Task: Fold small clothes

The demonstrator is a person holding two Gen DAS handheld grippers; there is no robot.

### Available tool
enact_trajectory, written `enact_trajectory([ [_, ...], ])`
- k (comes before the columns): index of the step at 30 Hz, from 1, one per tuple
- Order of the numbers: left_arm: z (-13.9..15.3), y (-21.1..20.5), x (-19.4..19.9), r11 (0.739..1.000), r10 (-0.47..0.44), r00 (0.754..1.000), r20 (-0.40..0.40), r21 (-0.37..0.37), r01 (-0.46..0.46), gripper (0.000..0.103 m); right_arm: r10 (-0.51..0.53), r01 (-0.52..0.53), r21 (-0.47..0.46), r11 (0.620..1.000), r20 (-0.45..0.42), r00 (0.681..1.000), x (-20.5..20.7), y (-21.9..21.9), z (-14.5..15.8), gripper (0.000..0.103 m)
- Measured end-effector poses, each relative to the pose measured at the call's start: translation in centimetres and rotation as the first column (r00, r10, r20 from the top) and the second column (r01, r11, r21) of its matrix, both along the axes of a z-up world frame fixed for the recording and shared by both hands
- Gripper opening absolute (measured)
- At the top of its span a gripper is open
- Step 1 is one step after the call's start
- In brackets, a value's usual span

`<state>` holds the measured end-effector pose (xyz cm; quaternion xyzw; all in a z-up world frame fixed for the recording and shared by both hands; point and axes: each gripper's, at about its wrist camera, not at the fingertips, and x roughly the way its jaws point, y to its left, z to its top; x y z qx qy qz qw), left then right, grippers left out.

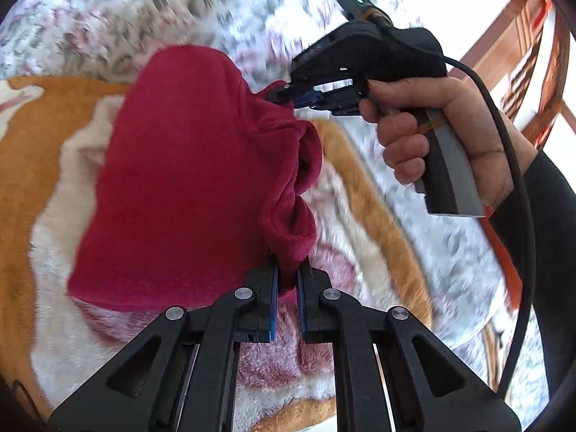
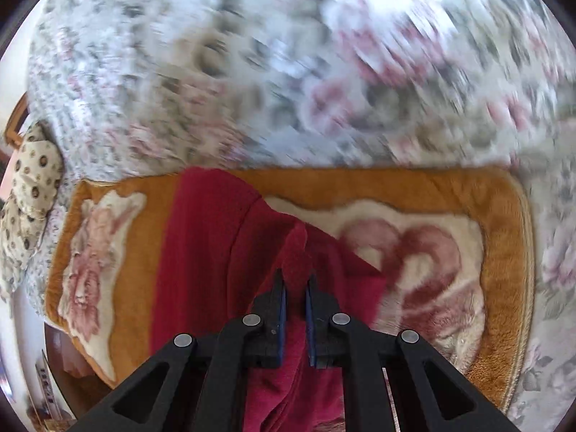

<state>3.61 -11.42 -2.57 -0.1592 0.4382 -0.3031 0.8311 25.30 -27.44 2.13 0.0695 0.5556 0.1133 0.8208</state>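
Both claws are clamping the red garment — left gripper below, right gripper gripping above it.

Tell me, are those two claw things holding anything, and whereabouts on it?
Both hold the red fleece garment. The left gripper pinches a bunched edge; the right gripper pinches another fold of its edge, lifting it above the blanket.

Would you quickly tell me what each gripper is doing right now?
Left gripper: shut on the red fleece garment.
Right gripper: shut on the same garment.
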Motion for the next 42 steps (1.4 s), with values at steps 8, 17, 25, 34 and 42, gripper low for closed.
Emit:
enact_trajectory([
  [8,-2.1,0.9,0.0,0.998,-0.056,0.993,-0.107,-0.025,0.054,0.013,-0.161,0.158,0.046,0.986,0.060,0.985,-1.8,-2.8,-5.1,0.021],
  [17,-0.2,6.6,-3.7,0.993,-0.100,0.995,-0.031,-0.066,0.098,0.022,-0.116,0.103,0.058,0.993,0.313,0.943,-8.7,-3.8,0.4,0.022],
  [25,0.1,7.7,3.0,1.000,-0.008,1.000,-0.001,0.019,0.008,0.011,0.431,-0.380,-0.208,0.901,0.515,0.741,-16.5,4.1,2.7,0.034],
  [34,-4.7,8.5,3.2,0.999,0.034,0.991,-0.129,0.002,-0.034,0.001,0.454,-0.338,-0.318,0.886,0.443,0.773,-14.7,3.3,-6.9,0.039],
  [42,4.3,5.0,10.5,1.000,0.016,0.991,0.134,-0.007,-0.016,0.002,0.398,-0.325,-0.231,0.917,0.515,0.759,-15.2,1.6,-7.1,0.040],
])
